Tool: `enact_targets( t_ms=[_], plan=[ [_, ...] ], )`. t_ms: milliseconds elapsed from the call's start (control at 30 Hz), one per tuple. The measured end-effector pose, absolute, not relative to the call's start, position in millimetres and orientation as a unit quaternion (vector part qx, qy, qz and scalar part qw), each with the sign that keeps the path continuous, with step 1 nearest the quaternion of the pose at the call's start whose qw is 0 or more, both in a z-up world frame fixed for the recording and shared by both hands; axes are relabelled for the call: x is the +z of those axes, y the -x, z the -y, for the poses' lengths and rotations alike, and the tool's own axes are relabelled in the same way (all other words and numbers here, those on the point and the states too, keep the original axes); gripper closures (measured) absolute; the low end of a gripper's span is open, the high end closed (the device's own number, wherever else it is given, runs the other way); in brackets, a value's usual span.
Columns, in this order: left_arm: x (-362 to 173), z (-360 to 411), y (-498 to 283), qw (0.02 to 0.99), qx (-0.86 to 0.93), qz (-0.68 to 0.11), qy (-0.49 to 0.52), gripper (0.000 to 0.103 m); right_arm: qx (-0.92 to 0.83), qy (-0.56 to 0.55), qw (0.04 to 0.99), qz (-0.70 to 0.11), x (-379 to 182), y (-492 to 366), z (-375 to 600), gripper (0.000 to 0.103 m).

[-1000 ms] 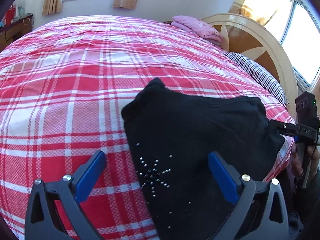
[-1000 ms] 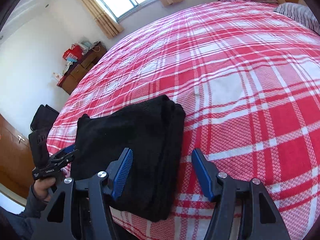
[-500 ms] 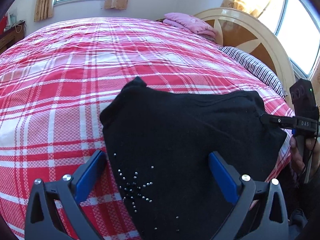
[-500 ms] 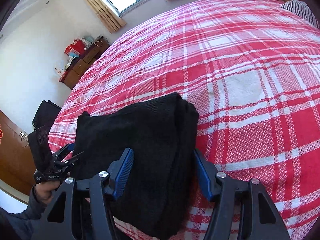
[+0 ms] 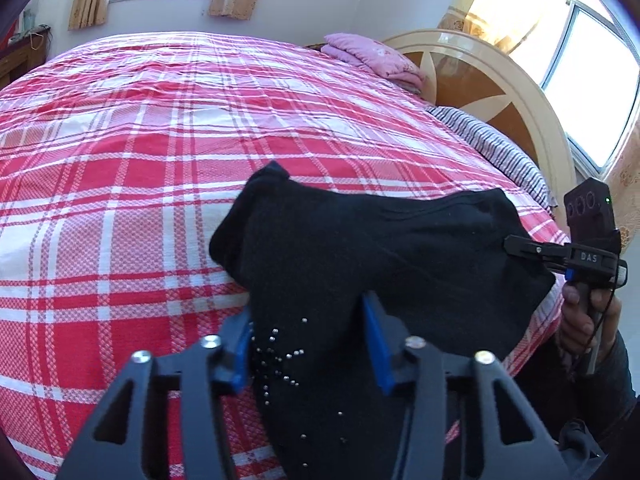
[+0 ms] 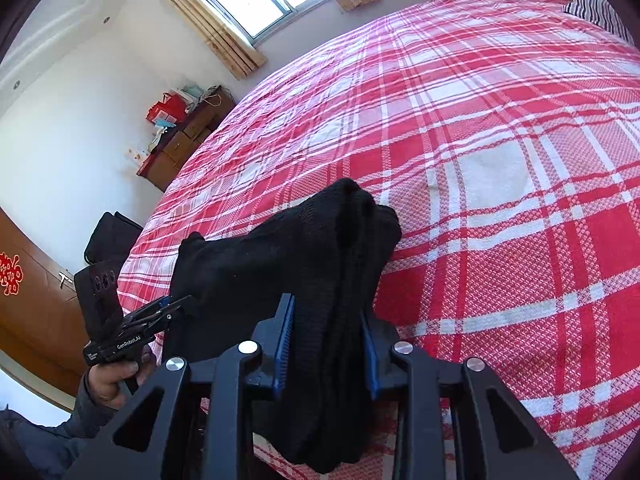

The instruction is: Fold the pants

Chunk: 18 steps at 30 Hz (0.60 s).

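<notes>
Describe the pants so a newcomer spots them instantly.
Start from the red-and-white plaid bed. At its near edge lies a folded black pants bundle, opposite the pink folded quilt at the headboard. It is the only black item, with small silver studs.

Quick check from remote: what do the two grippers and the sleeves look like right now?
Both are black skeletal frames with silver bolts and blue finger pads. The left gripper reads "GenRobot.AI" on its side in the right view, with a black camera block on top. The right gripper reads "DAS" and trails a thin black cable. Dark sleeves at both wrists.
</notes>
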State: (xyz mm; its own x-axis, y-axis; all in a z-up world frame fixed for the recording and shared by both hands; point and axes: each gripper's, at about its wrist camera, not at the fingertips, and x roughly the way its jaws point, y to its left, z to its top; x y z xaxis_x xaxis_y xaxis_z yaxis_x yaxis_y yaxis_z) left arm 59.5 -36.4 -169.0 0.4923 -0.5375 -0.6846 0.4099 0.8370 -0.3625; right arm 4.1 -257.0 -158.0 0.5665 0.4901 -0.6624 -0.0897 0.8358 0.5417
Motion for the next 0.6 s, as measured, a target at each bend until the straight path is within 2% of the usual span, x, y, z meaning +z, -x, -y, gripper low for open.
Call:
enact_targets(
  t_ms=[33, 100, 200, 300, 600],
  plan=[
    [-168, 37, -59, 0.86, -0.277, -0.422, 0.074, 0.062, 0.17, -0.231, 0.855, -0.433, -158, -4, 257, 0.074],
    [-166, 36, -59, 0.861, -0.279, -0.419, 0.076, 0.076, 0.172, -0.234, 0.855, -0.431, -156, -4, 258, 0.075],
    [-159, 32, -59, 0.862, -0.278, -0.416, 0.08, 0.086, 0.182, -0.223, 0.858, -0.425, -145, -5, 255, 0.076],
    [-152, 28, -61, 0.864, -0.278, -0.411, 0.084, 0.091, 0.19, -0.208, 0.863, -0.42, -131, -11, 248, 0.076],
    [-130, -5, -78, 0.878, -0.253, -0.393, 0.102, 0.092, 0.222, -0.156, 0.868, -0.416, -100, -62, 208, 0.076]
  ],
)
